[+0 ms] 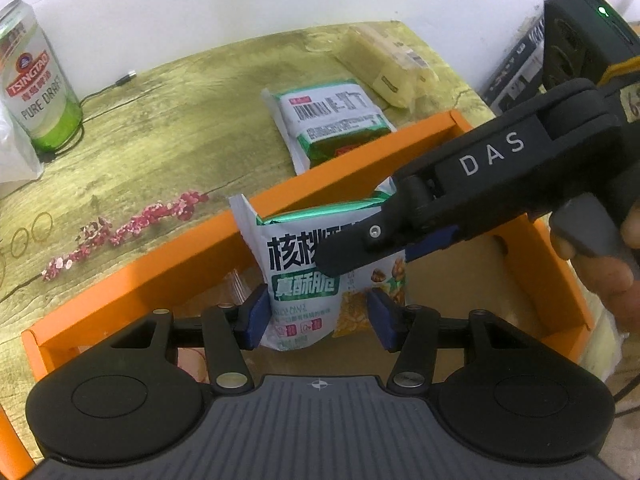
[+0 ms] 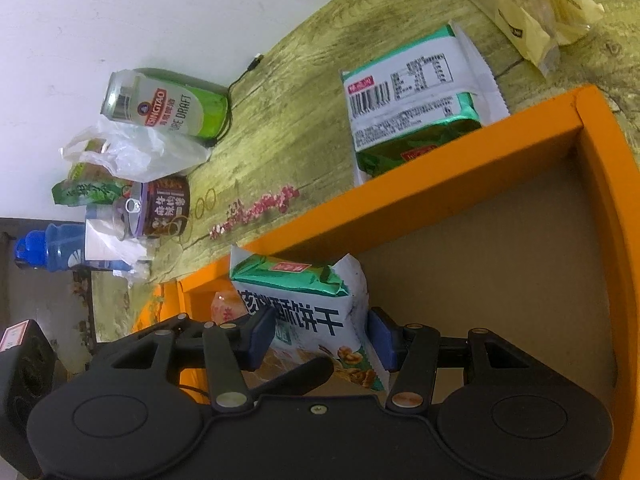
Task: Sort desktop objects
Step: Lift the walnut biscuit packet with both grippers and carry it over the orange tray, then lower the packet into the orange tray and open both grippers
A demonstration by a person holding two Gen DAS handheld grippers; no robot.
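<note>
A white and green snack packet (image 1: pixel 304 280) (image 2: pixel 304 316) stands upright over the open orange box (image 1: pixel 340 184) (image 2: pixel 440 164). My left gripper (image 1: pixel 318 318) has its blue pads (image 1: pixel 256 316) pressed on the packet's lower sides. My right gripper (image 1: pixel 352 248) (image 2: pixel 322 338) reaches in from the right, held by a hand (image 1: pixel 612 264), and is shut on the packet's middle. One black finger (image 2: pixel 300 372) of the left gripper shows under the packet in the right wrist view. A second green and white packet (image 1: pixel 332 120) (image 2: pixel 416 112) lies label up on the table behind the box.
A yellow packet (image 1: pixel 388 64) (image 2: pixel 520 12) lies at the far edge. A green beer can (image 1: pixel 36 80) (image 2: pixel 172 108) stands left by the wall, with a cable, plastic bag (image 2: pixel 132 152), jar (image 2: pixel 160 208) and blue bottle (image 2: pixel 52 244). A pink flower sprig (image 1: pixel 128 224) lies before the box. A reddish wrapped item (image 2: pixel 226 308) is inside.
</note>
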